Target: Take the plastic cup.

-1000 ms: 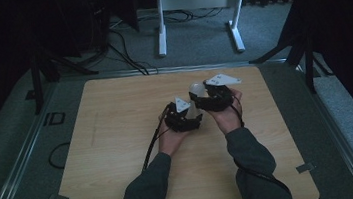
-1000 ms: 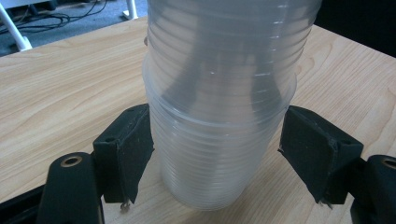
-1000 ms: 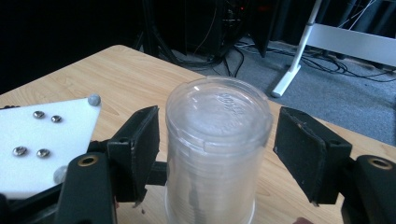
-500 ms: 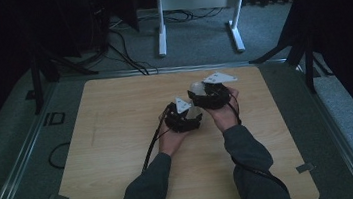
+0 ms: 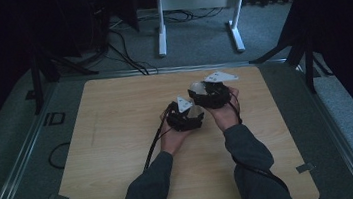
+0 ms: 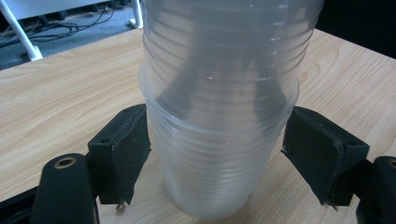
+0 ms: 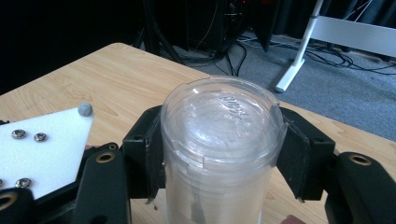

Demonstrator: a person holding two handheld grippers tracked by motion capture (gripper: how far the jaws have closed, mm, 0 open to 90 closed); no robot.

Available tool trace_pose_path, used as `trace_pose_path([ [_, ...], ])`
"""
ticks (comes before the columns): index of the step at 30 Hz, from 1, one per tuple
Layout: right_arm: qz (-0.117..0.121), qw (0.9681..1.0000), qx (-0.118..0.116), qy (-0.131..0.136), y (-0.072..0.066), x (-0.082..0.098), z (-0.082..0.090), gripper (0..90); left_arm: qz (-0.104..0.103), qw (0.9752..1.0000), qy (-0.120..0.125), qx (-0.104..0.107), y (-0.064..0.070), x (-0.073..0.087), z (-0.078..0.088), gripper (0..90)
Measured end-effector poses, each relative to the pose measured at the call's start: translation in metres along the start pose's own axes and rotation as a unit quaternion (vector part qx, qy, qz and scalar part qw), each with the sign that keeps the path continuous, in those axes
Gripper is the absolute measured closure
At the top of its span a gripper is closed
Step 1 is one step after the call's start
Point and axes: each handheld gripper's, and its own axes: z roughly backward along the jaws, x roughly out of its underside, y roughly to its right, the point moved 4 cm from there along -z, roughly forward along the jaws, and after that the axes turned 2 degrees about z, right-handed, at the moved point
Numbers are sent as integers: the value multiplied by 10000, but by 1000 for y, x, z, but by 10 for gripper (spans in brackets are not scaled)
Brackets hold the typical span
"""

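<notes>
Between the right gripper's (image 7: 219,154) jaws stood the upper part of a stack of clear plastic cups (image 7: 219,140), upside down, its flat base facing the camera. Both pads pressed the ribbed wall, at 3 and 9 o'clock; the jaws had just been closing onto it. The left gripper (image 6: 215,154) straddled the lower, flared cup (image 6: 215,163) of the same stack. Its jaws had just been opening. The left pad lay against the wall; the right pad stood slightly off it, so the grip there appeared released, though glare on the plastic made this uncertain.

From the high view, the stack (image 5: 195,88) was held above the wooden table (image 5: 118,136), roughly at 1 o'clock from the table's centre. The left gripper (image 5: 186,117) sat just beside the right gripper (image 5: 209,94), at its 7 o'clock.

Recommended procedure for separating the cups: keep the right pads square on the ribs, avoid crushing the thin wall, and re-seat the left pads on one rim only. Pull along the stack's axis, without twisting.

Both forearms entered from 6 o'clock, sleeves near each other, wrists bent inward, hands cupped under the gripper bodies.
</notes>
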Motion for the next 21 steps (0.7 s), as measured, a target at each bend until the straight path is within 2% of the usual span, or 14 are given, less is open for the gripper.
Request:
trace_pose_path([
  [13, 3, 10000, -38, 3, 1, -4, 3, 390, -29, 10000, 7, -60, 1, 0, 1, 237],
  [21, -23, 10000, -49, -21, 1, -5, 3, 390, 20, 9999, 147, 69, 3, -2, 1, 199],
])
